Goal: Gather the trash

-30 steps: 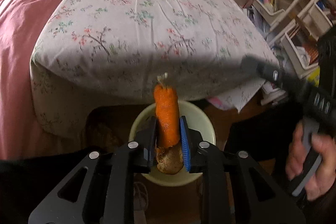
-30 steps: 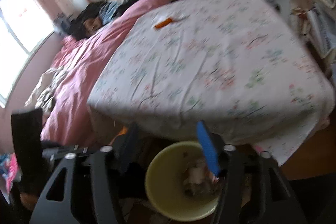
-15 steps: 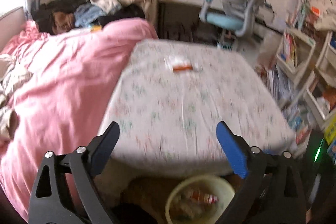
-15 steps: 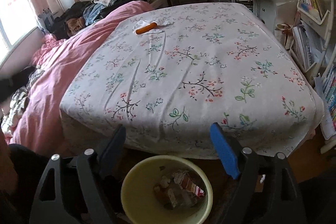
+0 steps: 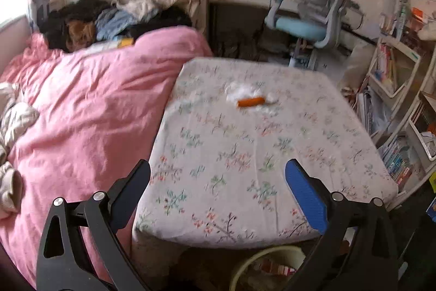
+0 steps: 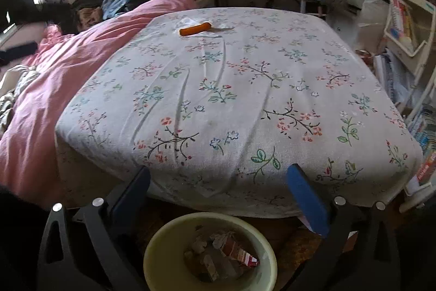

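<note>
Trash still to be collected consists of an orange carrot-like piece [image 6: 195, 29] lying on a crumpled white tissue [image 5: 246, 94], both on the far half of the floral tablecloth [image 6: 234, 89], well apart from the bin [image 6: 160, 244]. That pale yellow bin stands on the floor just in front of the tablecloth's near edge and already holds wrappers and scraps. The left gripper [image 5: 218, 197] is spread wide over the near end of the tablecloth with nothing between its jaws, which have just been opening; the right gripper [image 6: 218, 202] is likewise at full spread and empty, its jaws also having just been opening, and it hangs above the bin. The step in hand appears to be the reach for the last pieces. It is done well by carrying one gripper across the tablecloth to the far half, lining the jaws across the orange piece's short axis, and closing at its middle. The tissue is soft and probably best pinched at a raised fold; pressing down risks catching the cloth beneath it.
</note>
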### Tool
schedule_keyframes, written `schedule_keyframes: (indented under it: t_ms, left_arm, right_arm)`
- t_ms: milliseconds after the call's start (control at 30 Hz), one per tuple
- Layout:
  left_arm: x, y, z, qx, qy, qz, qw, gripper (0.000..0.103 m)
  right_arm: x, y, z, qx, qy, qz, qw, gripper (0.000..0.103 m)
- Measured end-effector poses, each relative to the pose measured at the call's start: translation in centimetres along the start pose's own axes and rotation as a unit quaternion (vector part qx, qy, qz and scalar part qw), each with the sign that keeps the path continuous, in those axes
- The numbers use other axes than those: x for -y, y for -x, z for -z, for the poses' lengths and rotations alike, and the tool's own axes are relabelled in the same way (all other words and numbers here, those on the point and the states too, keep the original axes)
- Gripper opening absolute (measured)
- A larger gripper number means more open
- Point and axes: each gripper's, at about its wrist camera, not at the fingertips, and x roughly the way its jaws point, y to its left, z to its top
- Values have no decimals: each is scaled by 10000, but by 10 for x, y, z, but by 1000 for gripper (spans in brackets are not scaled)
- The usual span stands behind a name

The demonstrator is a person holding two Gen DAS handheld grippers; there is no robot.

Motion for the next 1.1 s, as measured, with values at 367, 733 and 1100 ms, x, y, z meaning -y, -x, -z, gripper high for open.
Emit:
schedule_keyframes:
  t_ms: [367,733,1100]
  left_arm:
    - [7,-1,9,-107,-202,20,9997,96]
    - [10,-8,14,-259,-262,-34,9993,96]
    - [10,-9,14,-266,-255,-29,9993,96]
  right_arm:
    - [-5,1,-2,104,88,-3,9999,97]
    - [-2,3,-2,168,-6,21,9999,97]
    - [-4,4,-4,226,28,57,9997,97]
